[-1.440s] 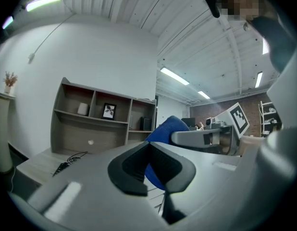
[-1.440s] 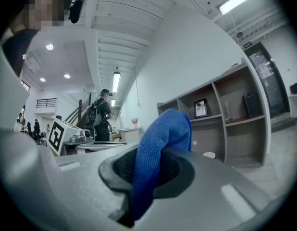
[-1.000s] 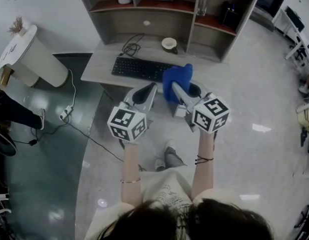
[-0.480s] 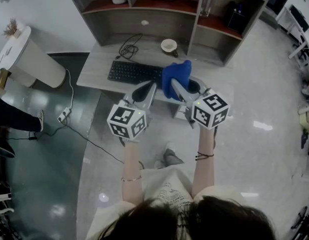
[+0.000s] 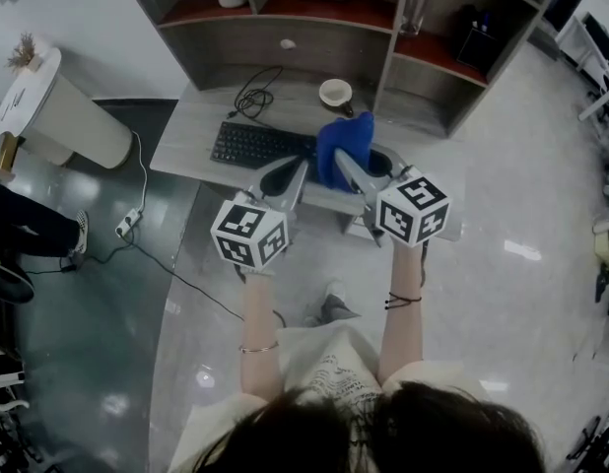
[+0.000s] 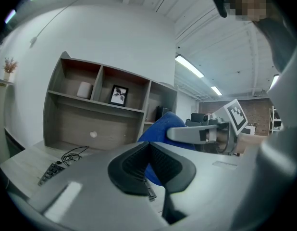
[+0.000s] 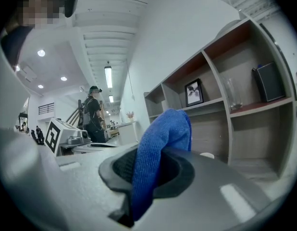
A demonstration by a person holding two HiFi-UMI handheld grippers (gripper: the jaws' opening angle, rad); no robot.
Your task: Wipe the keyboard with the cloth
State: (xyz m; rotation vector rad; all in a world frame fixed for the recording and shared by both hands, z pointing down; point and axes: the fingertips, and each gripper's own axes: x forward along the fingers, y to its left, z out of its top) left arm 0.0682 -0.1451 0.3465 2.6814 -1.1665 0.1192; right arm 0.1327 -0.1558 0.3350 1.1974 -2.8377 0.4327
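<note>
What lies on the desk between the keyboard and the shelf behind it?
A coiled black cable behind the keyboard, a white bowl further right; head view.

Pretty bright, even indoor light from ceiling strip lights (image 6: 189,67). The glossy floor (image 5: 541,294) has white glare spots. Both gripper views are heavy fisheye with dark corners, and close-up stuff is soft.

We held the blue cloth (image 5: 342,142) bunched upright in the right gripper's (image 5: 341,163) closed jaws, hiding the right end of the black keyboard (image 5: 255,145), which lay flat on the bench (image 5: 194,132).

no readable text on anything
</note>
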